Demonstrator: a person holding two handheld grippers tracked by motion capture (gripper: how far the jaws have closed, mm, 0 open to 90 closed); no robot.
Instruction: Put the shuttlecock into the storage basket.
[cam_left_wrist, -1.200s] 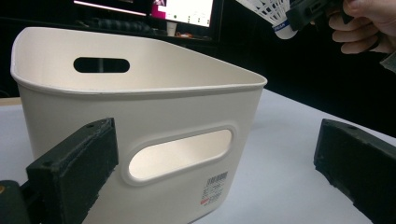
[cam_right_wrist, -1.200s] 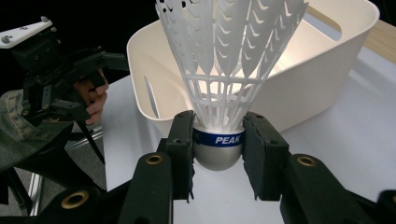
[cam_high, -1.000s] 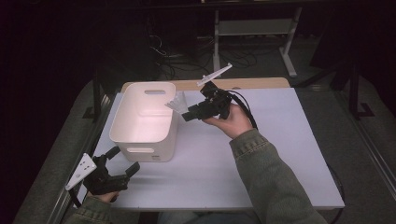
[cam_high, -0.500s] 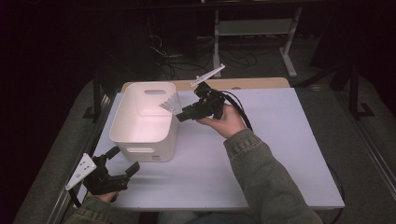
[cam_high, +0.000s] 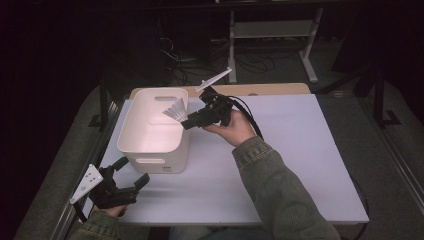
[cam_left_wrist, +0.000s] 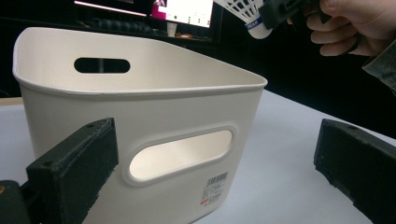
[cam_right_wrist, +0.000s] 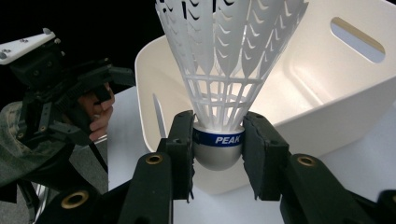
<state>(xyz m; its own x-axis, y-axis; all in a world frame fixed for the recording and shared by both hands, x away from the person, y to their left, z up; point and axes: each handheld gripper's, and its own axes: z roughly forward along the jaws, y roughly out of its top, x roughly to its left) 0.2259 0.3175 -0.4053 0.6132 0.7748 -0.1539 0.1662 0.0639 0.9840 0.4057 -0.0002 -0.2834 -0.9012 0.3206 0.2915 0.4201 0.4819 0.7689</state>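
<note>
left gripper (cam_high: 131, 172): near table edge, low, parked just short of bin's near wall; jaws wide apart, nothing between; in left gripper view 2 black pads frame the bin's near handle slot.
table (cam_high: 300, 150): white top, bare on right side.
bin (cam_high: 131, 137): white plastic, open top, 2 handle slots, barcode sticker on near wall; looks empty as far as visible.
right gripper (cam_high: 186, 121): raised over bin's right rim, pointing toward bin; jaws clamped on shuttlecock.
shuttlecock (cam_right_wrist: 219, 140): white plastic skirt, silver-grey cap with blue band reading PEAK; pinched at cap by both pads (cam_right_wrist: 182, 144), skirt pointing away from gripper; hangs above bin's right edge in high view (cam_high: 176, 110), not yet inside.
step: carry phase, shuttlecock being brought over bin opening.
progress: grasp done, drop not done.
next: shift further over bin interior, clear the rim, then open jaws; light thing, may bounce or tip, so a low release is safer.
background: dark floor, cables, shelf legs beyond table.
</note>
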